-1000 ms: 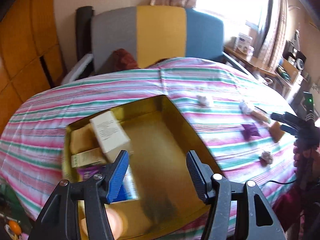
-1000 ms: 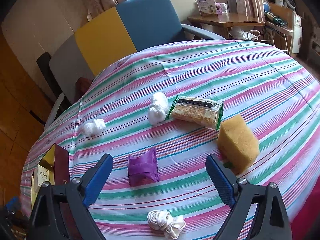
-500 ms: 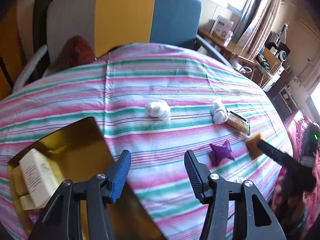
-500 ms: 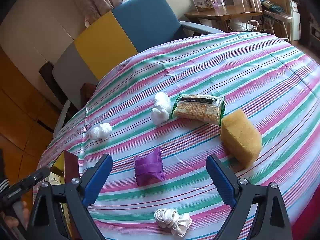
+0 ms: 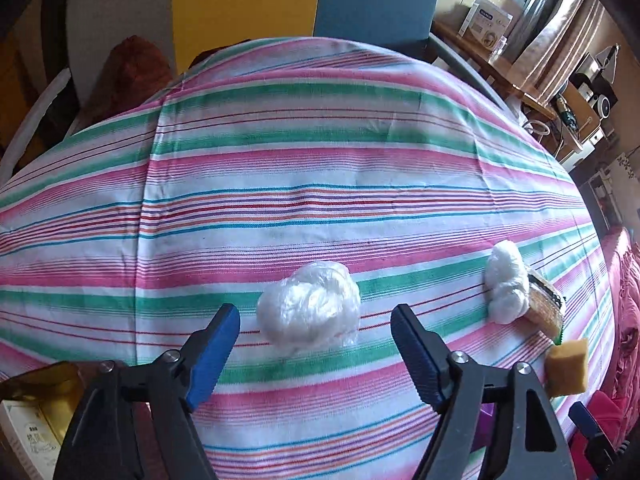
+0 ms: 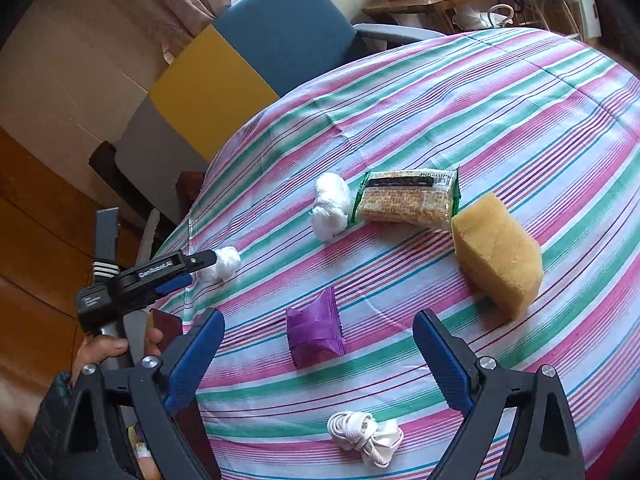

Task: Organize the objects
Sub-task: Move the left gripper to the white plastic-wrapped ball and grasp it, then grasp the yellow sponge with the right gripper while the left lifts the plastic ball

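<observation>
On the striped table [image 5: 320, 184], the left hand-held gripper [image 5: 316, 332] has its jaws just spread wide around a crumpled white plastic wad [image 5: 308, 308], not touching it. The right hand-held gripper [image 6: 320, 344], jaws apart and empty, hangs over the purple packet [image 6: 314, 334].

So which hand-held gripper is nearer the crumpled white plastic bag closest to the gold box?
Left. The left hand-held gripper is open just short of the crumpled white plastic bag; the right hand-held gripper is open over the purple packet.

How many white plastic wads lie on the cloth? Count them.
2: one wad between the open left gripper's fingers, the other touching the cracker pack. None seem hidden.
</observation>
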A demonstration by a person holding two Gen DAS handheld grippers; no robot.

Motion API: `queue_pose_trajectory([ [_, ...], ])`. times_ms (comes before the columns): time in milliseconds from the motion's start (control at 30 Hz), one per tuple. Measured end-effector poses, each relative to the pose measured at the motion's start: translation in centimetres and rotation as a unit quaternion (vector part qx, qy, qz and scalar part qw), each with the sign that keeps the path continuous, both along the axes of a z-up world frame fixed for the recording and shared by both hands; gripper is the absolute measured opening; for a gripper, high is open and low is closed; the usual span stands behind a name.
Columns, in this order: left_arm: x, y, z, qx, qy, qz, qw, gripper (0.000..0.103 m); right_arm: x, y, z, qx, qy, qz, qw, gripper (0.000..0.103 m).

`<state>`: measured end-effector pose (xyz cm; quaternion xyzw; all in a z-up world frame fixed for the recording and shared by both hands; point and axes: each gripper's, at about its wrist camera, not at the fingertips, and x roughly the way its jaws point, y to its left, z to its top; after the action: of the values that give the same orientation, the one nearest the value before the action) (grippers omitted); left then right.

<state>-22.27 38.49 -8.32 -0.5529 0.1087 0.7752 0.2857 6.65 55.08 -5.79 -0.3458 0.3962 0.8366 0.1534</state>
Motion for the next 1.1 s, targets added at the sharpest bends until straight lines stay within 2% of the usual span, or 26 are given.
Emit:
queue_pose_trajectory([
  [33, -0.4, 0.2, -0.6, -0.001, -0.007, 0.003, 1.0000, 0.077, 0.1, 0.1, 0.0, -0.004, 0.002, -0.003, 1.000, 0.096],
  [67, -0.7, 0.3, -1.2, 0.001, -0.016, 0.009, 0.9998, 0.071, 0.2, 0.3, -0.1, -0.007, 0.003, -0.006, 1.000, 0.096],
  [133, -1.0, 0.4, -2.0, -0.005, -0.024, 0.016, 0.9996, 0.051, 0.3, 0.5, -0.1, -0.010, 0.004, -0.015, 1.000, 0.096],
  [333, 1.0, -0.9, -1.1, 0.019, -0.016, 0.006, 0.9997, 0.037, 1.7, 2.2, 0.0, -0.021, 0.013, -0.064, 0.998, 0.096],
  [433, 3.3, -2.0, 0.2, 0.037, -0.014, -0.010, 0.9992, 0.037, 3.2, 3.9, 0.1, -0.034, 0.026, -0.111, 0.993, 0.096],
  [600, 8.6, -3.8, 3.6, 0.058, 0.020, -0.062, 0.9962, 0.036, 6.0, 6.5, -0.2, -0.068, 0.042, -0.185, 0.979, 0.096],
  [800, 13.3, -6.4, 7.4, 0.097, 0.033, -0.097, 0.9899, 0.036, 6.7, 7.0, 0.0, -0.058, 0.031, -0.210, 0.976, 0.096],
  [933, 15.9, -8.3, 8.3, 0.113, 0.037, -0.107, 0.9872, 0.036, 5.9, 6.8, -0.4, -0.058, 0.015, -0.197, 0.978, 0.096],
  [1100, 18.5, -11.9, 9.4, 0.133, 0.045, -0.103, 0.9847, 0.036, 6.3, 6.5, 0.2, -0.024, 0.002, -0.208, 0.978, 0.096],
])
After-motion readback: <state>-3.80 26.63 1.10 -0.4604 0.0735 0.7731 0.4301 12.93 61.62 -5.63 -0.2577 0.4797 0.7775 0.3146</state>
